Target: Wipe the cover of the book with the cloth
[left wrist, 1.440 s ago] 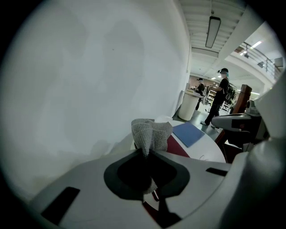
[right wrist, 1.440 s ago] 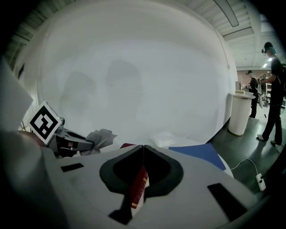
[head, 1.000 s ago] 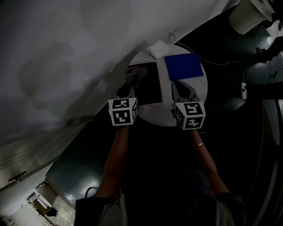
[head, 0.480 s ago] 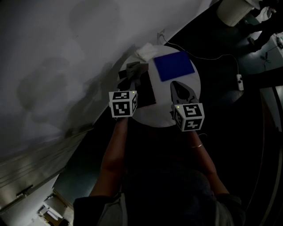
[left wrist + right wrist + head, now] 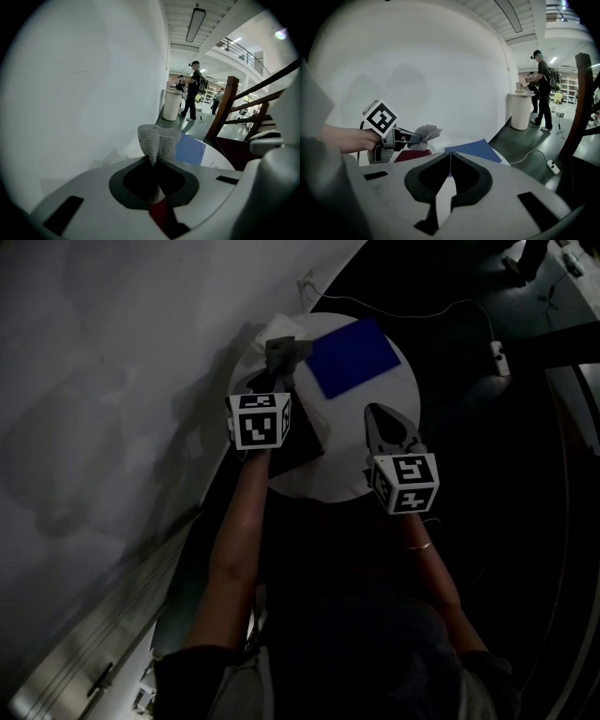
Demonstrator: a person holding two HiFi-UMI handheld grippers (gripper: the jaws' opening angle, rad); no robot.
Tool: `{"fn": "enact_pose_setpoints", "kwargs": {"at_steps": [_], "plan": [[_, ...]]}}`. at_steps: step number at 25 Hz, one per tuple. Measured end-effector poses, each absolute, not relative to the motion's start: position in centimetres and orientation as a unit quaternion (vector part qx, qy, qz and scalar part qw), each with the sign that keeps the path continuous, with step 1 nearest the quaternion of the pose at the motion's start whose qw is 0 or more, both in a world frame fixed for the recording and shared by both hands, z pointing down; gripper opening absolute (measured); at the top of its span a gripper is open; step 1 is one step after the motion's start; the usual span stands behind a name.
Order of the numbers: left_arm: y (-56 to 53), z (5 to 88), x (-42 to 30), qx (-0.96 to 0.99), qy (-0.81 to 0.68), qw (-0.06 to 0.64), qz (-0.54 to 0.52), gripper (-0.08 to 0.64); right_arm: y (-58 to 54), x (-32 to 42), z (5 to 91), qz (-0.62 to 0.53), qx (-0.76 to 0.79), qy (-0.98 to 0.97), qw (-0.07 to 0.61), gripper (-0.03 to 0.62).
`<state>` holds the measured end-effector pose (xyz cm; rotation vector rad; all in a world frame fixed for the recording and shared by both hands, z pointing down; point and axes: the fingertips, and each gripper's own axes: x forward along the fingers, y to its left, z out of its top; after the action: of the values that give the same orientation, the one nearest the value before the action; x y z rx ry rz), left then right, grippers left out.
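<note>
Left gripper (image 5: 152, 161) is pinching crumpled grey cloth (image 5: 158, 139) over dark red book (image 5: 412, 155) | right gripper (image 5: 450, 161) is hovering, jaws together.

Head view dim, underexposed; gripper views bright, ceiling strip light (image 5: 195, 24), fisheye vignette corners.

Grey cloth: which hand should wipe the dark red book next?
Left. The left gripper is shut on the crumpled grey cloth, raised by the dark red book. The right gripper is shut on nothing, farther from it.
</note>
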<state>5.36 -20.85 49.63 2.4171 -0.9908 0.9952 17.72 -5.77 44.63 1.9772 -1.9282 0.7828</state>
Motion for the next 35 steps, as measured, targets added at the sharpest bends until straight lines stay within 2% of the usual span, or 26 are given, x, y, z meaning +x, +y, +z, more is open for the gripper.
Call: {"fn": "enact_pose_setpoints", "kwargs": {"at_steps": [14, 35], "plan": [[-21.3, 56.5, 7.7, 0.832, -0.283, 0.204, 0.43, 0.035, -7.6, 16.3, 47.5, 0.313, 0.677, -0.649, 0.151, 0.029], [-10.7, 56.9, 7.6, 0.825, -0.263, 0.247, 0.435, 0.035, -4.3, 16.4, 47.7, 0.301, 0.647, -0.679, 0.173, 0.029]]}}
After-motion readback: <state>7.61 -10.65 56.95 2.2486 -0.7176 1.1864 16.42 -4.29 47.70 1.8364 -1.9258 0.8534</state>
